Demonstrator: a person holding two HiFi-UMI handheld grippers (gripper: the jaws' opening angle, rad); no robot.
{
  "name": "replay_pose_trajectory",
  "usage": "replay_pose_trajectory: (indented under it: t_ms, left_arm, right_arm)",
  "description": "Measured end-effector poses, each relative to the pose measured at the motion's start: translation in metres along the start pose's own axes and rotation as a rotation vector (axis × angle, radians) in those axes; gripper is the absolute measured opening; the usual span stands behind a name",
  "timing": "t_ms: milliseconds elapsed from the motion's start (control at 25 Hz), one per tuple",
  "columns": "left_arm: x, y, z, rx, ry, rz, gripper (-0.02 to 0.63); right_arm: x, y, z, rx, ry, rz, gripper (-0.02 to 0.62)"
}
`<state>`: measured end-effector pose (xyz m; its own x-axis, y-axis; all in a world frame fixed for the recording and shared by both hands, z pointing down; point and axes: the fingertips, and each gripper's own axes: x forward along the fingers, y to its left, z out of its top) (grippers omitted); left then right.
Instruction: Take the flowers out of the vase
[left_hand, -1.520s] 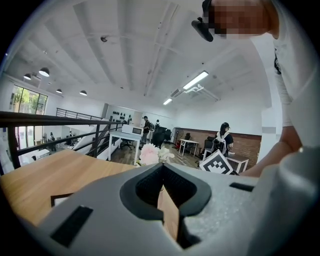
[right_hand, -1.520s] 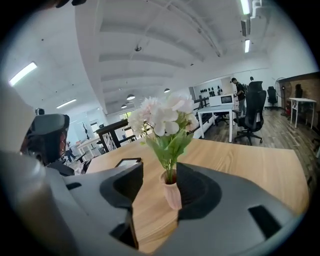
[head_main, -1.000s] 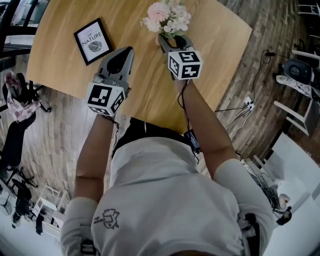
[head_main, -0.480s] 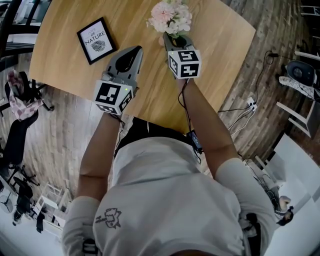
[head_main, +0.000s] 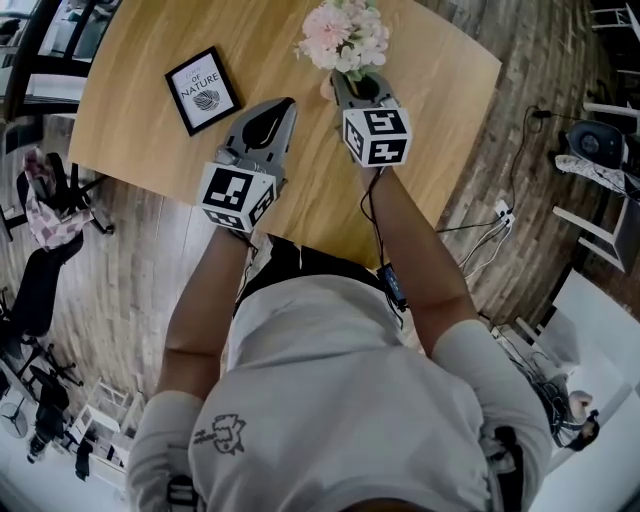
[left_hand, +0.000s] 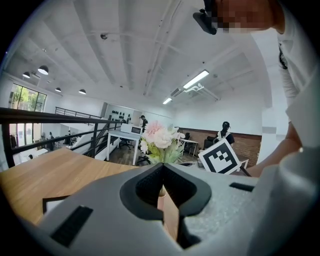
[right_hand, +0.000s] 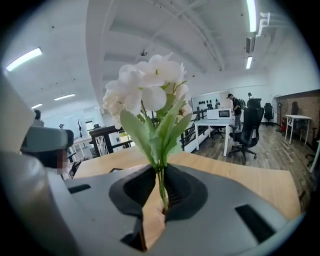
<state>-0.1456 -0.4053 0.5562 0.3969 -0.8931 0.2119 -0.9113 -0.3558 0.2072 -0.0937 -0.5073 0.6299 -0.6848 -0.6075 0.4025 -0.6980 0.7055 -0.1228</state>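
- Right gripper (right_hand: 161, 172): jaws closing, pads nipping the flowers (right_hand: 145, 92) low on their green stems. The stems stand upright in the gap. White blooms and long leaves fan out at 12 o'clock above the jaws.
- Head view: the right gripper (head_main: 347, 85) points to 12 o'clock over the wooden table (head_main: 140, 120). The flowers (head_main: 345, 35), a bunch of pink and white heads, sit right at its nose.
- Left gripper (left_hand: 162, 167): jaws pressed together, nothing between them.
- Head view: the left gripper (head_main: 287, 104) lies at 9 o'clock of the right one, just beside it and not touching. Its nose is aimed toward 1 o'clock.
- Left gripper view: the flowers (left_hand: 161, 142) are at 12 o'clock beyond the jaw tips. The right gripper's marker cube (left_hand: 220, 157) is at 3 o'clock of them.
- Vase: hidden behind the gripper bodies. Cannot tell whether the stem ends are in it or clear of it.
- Framed print (head_main: 203, 88): flat on the table at 10 o'clock of the left gripper, well apart from the flowers.
- Right gripper view, background: a white desk (right_hand: 215, 122) and a black office chair (right_hand: 248, 125) at 3 o'clock of the flowers.
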Motion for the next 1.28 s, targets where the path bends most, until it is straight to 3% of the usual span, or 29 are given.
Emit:
replay_pose_trajectory:
  t_ms: [400,640,1280]
  left_arm:
    - [-0.038,-0.03,0.036,0.047,-0.061,-0.057,0.005]
    - [-0.079,-0.045,0.053,0.074,-0.092,-0.091,0.004]
    - [-0.189,-0.086,0.061,0.114,-0.152,-0.165,0.004]
  right_arm:
    - [-0.062,0.041,0.071,-0.004,-0.149,-0.007,0.052]
    - [-0.104,0.079,0.094,-0.003,-0.212,-0.002,0.052]
    - [-0.207,0.172,0.061,0.021,-0.256,0.009,0.052]
